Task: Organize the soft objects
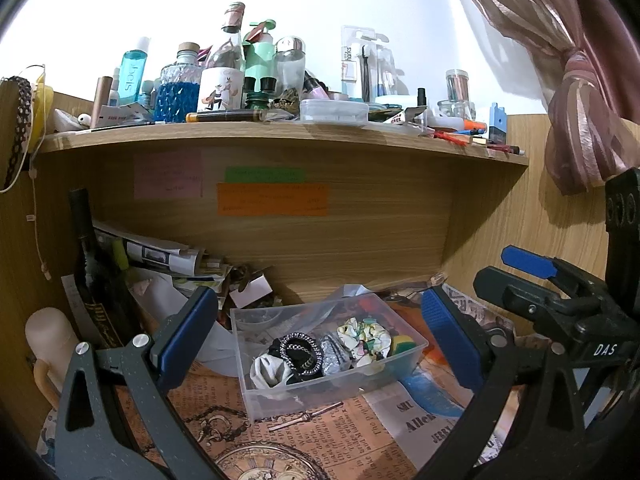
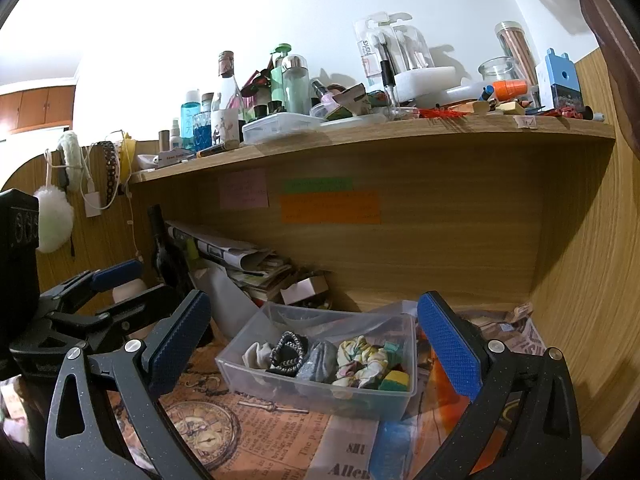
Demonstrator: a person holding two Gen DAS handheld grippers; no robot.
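Note:
A clear plastic bin point(image 1: 256, 360) point(image 2: 320, 394) stands on the desk under the shelf. It holds several soft items: a white cloth point(image 1: 267, 372), a black chain scrunchie point(image 1: 301, 354) point(image 2: 287, 354), a grey scrunchie point(image 2: 318, 364), a floral scrunchie point(image 1: 362, 340) point(image 2: 360, 356) and a yellow-green sponge point(image 1: 403, 343) point(image 2: 394, 380). My left gripper point(image 1: 320, 340) is open and empty, hovering in front of the bin. My right gripper point(image 2: 316, 348) is open and empty too, just right of the left one; it shows in the left wrist view point(image 1: 532, 276).
A wooden shelf point(image 1: 280, 136) point(image 2: 360, 136) above is crowded with bottles and jars. A dark wine bottle point(image 1: 96, 280), stacked papers point(image 2: 240, 256) and a beige flask point(image 1: 48, 340) sit at the left. Newspaper-print paper point(image 1: 340, 432) covers the desk. A curtain point(image 1: 580, 80) hangs right.

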